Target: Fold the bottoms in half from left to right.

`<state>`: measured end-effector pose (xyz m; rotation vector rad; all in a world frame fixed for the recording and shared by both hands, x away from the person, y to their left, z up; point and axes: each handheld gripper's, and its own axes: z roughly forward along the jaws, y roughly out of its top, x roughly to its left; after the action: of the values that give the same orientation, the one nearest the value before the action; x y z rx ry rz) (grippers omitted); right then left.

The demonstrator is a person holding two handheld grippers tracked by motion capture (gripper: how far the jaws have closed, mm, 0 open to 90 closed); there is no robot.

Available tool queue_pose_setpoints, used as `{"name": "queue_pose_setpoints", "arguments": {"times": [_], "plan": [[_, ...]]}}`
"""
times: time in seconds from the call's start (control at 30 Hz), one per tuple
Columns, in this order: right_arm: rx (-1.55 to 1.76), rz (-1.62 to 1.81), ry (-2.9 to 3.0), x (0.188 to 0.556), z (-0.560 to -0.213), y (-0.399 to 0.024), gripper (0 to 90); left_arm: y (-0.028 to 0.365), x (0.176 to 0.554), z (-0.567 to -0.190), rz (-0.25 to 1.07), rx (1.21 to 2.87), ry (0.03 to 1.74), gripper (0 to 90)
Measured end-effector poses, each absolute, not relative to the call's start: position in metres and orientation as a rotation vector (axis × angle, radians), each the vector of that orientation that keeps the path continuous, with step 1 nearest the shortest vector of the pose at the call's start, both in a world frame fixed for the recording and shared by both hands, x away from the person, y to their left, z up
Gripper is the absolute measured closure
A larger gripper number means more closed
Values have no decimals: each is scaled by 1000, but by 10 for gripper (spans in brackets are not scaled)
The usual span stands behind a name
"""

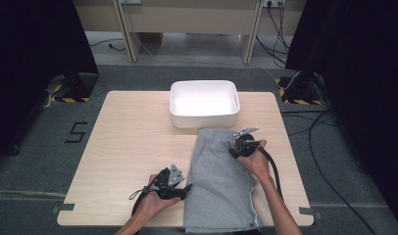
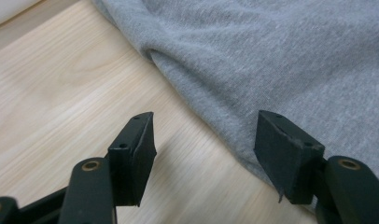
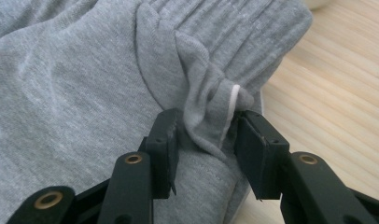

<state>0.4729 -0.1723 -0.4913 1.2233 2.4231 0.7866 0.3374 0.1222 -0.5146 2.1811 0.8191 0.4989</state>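
A grey folded garment (image 1: 219,181) lies on the right half of the wooden table (image 1: 133,147), reaching down to the near edge. My left gripper (image 1: 186,190) rests at the garment's left edge. In the left gripper view the left gripper (image 2: 204,140) is open: one jaw is over bare wood, the other over the cloth (image 2: 281,56) edge, and nothing is pinched. My right gripper (image 1: 234,147) sits on the garment's far right part. In the right gripper view the right gripper (image 3: 204,135) is shut on a bunched fold of the grey cloth (image 3: 75,70) with a white trim.
A white plastic bin (image 1: 204,120) stands at the table's far edge, just behind the garment. The left half of the table is bare wood. Dark curtains, cables and stands surround the table on the floor.
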Motion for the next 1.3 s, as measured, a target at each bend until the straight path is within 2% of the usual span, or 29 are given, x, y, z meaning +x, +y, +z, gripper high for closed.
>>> {"name": "queue_pose_setpoints", "arguments": {"times": [0.43, 0.9, 1.03, 1.17, 1.3], "plan": [[1184, 847, 2474, 475, -494, -134, 589, 167, 330, -517, 498, 2138, 913, 373], [1145, 846, 2499, 480, -493, -110, 583, 180, 327, -517, 481, 2131, 940, 377], [1157, 868, 2503, 480, -493, -113, 529, 185, 333, -513, 460, 2107, 946, 361], [1194, 921, 2472, 481, -485, -120, 486, 195, 348, -499, 384, 1999, 999, 351], [1242, 978, 2429, 482, -479, -129, 462, 198, 371, -484, 397, 1946, 1029, 351]]}}
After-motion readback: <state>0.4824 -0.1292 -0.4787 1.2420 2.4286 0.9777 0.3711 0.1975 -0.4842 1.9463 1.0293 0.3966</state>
